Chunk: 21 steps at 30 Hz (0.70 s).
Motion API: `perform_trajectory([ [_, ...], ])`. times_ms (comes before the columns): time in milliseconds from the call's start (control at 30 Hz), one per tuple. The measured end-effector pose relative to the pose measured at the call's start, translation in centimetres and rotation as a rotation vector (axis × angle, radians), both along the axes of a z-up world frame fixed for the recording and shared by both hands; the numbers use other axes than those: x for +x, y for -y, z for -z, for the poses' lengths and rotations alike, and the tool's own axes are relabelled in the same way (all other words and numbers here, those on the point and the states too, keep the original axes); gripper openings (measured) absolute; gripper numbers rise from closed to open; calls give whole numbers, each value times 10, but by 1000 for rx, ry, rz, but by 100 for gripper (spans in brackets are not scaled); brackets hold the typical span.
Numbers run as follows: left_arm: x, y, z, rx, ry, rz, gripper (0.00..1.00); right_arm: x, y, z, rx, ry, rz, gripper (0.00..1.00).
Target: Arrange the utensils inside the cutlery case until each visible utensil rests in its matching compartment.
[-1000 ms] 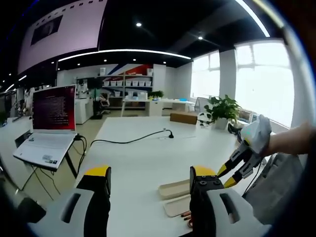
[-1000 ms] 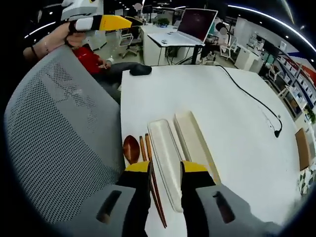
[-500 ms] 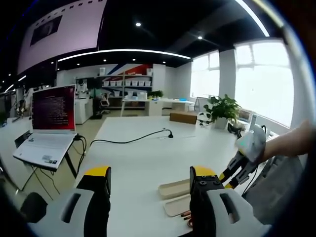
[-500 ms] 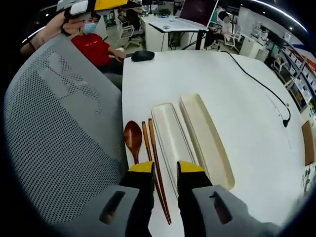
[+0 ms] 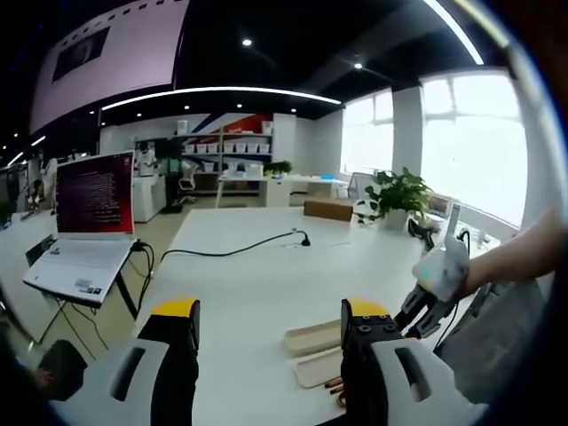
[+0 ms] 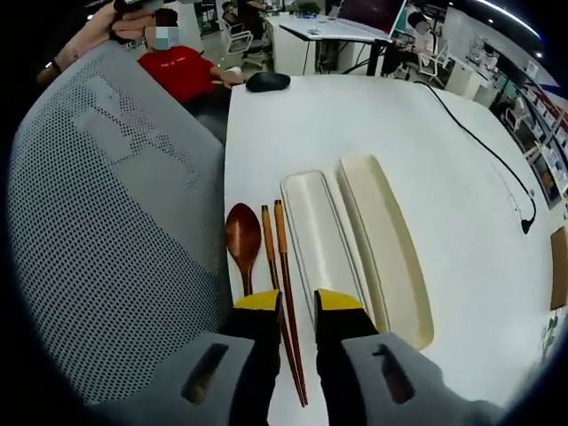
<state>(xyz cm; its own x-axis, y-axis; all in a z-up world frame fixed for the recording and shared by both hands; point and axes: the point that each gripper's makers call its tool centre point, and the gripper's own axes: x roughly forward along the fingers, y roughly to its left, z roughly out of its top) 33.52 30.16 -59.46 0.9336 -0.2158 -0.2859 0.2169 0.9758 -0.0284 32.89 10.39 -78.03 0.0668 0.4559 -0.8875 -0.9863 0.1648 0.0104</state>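
On the white desk (image 5: 266,293) in the left gripper view, left hand-held gripper (image 5: 271,324) hangs released, jaws wide, holding nothing; cutlery case (image 5: 312,339) just ahead. Right gripper view: right hand-held gripper (image 6: 296,302) parted narrowly, empty, straddling chopsticks (image 6: 282,293) beside wooden spoon (image 6: 242,240). Best to lower squarely, pinch both sticks, then lift into the case tray (image 6: 318,240); lid (image 6: 386,240) alongside.

Since a second ago I've brought my right gripper (image 6: 295,306) down toward the chopsticks (image 6: 283,293), its jaws narrowing around them, and in the left gripper view it has sunk nearer the table (image 5: 257,284).
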Motion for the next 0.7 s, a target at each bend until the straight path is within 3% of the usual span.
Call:
perform_trajectory([
  [700, 1, 1, 3, 11, -12, 2, 66, -9, 9, 31, -69, -62, -38, 5],
])
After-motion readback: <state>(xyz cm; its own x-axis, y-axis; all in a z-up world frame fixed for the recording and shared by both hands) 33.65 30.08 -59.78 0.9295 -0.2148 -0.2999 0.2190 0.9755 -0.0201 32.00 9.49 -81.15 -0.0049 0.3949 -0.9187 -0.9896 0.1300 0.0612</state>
